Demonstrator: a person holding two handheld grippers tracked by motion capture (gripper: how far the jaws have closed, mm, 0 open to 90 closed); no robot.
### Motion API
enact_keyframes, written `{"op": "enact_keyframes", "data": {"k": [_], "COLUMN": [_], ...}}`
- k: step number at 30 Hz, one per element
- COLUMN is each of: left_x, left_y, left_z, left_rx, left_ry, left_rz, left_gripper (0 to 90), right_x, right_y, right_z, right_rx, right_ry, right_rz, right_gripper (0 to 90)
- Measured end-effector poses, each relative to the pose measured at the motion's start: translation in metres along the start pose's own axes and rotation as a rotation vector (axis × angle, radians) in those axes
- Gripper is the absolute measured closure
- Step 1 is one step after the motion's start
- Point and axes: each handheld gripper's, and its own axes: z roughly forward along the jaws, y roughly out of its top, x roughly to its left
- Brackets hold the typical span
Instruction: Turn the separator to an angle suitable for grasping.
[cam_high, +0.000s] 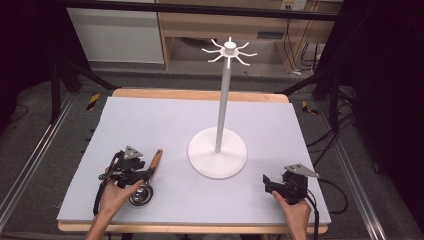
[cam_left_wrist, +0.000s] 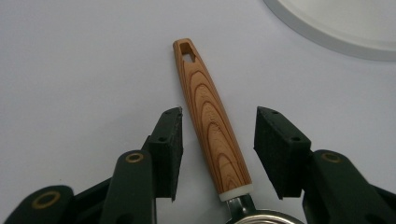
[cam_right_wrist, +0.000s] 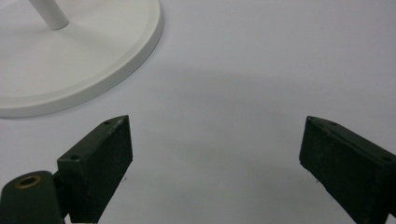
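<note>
Now our left tongs (cam_left_wrist: 218, 149) straddle the strainer's wooden handle (cam_left_wrist: 211, 119), released, flat on the tabletop (cam_high: 150, 125); our right tongs (cam_right_wrist: 215, 163) gape empty. Closing off-centre could skid it sideways.

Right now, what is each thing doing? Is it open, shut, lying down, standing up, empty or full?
Left tool: open, jaws either side of the wooden handle, not clamped.
Right tool: open wide, nothing between the jaws.
Wooden-handled strainer: lying flat on the table, not lifted.
White hook stand: upright, hooks empty.
Table: covered by a pale sheet.
</note>
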Motion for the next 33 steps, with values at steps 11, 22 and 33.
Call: {"op": "enact_keyframes", "data": {"k": [11,22,33], "left_x": [-0.002,-0.003,-0.012], "left_y": [-0.003,-0.005,-0.006], "left_z": [0.012,0.017,0.016], "left_rx": [0.053,0.082,0.096], "left_ry": [0.008,0.009,-0.009], "left_rz": [0.001,-0.014,0.015], "left_gripper": [57.1,60.1,64.5], "right_x": [0.0,-0.001,-0.001], "right_y": [0.0,0.0,0.0], "right_z": [0.001,0.001,0.0], "right_rx": [0.009,0.008,0.011], "right_ry": [-0.001,0.002,0.001], "right_rz": [-0.004,-0.006,0.004], "right_gripper": [10.2,10.2,10.3]}}
